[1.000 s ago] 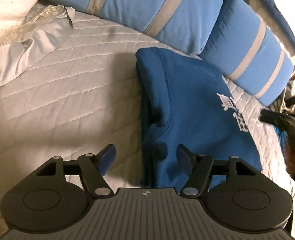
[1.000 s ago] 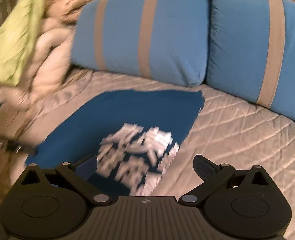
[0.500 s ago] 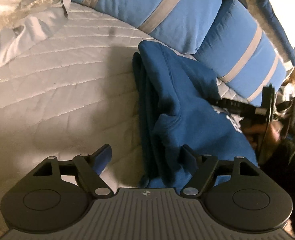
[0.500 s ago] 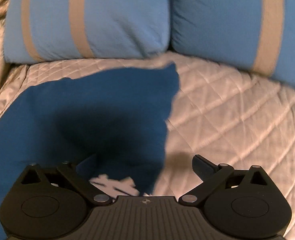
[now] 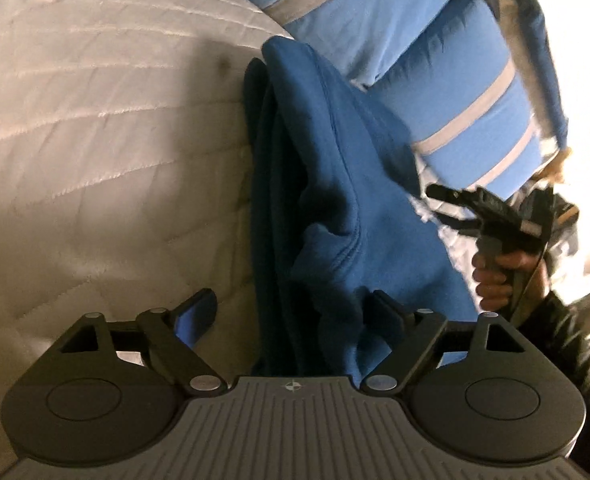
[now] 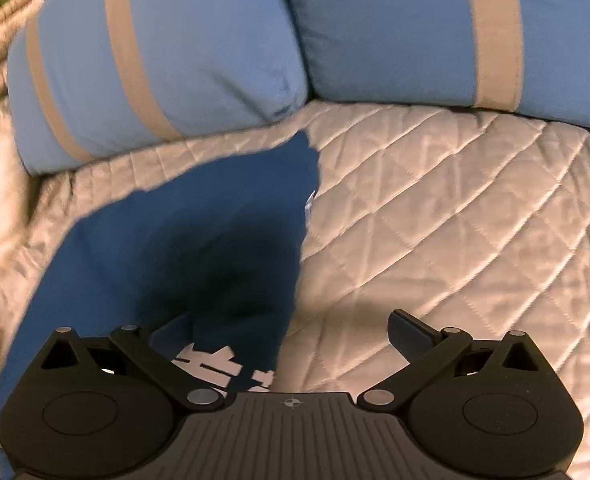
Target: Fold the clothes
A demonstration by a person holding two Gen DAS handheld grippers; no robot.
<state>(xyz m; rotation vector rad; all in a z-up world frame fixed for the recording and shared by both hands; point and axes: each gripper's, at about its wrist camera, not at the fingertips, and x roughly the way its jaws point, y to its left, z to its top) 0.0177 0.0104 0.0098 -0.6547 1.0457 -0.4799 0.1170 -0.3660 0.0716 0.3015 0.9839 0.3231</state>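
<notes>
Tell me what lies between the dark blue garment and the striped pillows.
In the right wrist view, only bare quilted bedcover lies between garment and pillows.

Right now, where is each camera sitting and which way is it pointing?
Left wrist: on the left gripper, looking along the quilted bed at the bunched blue shirt; its open fingers show, plus the right hand holding the right gripper.
Right wrist: on the right gripper, facing the blue pillows; only its open fingers show.
Shared: shirt, bed, pillows.
</notes>
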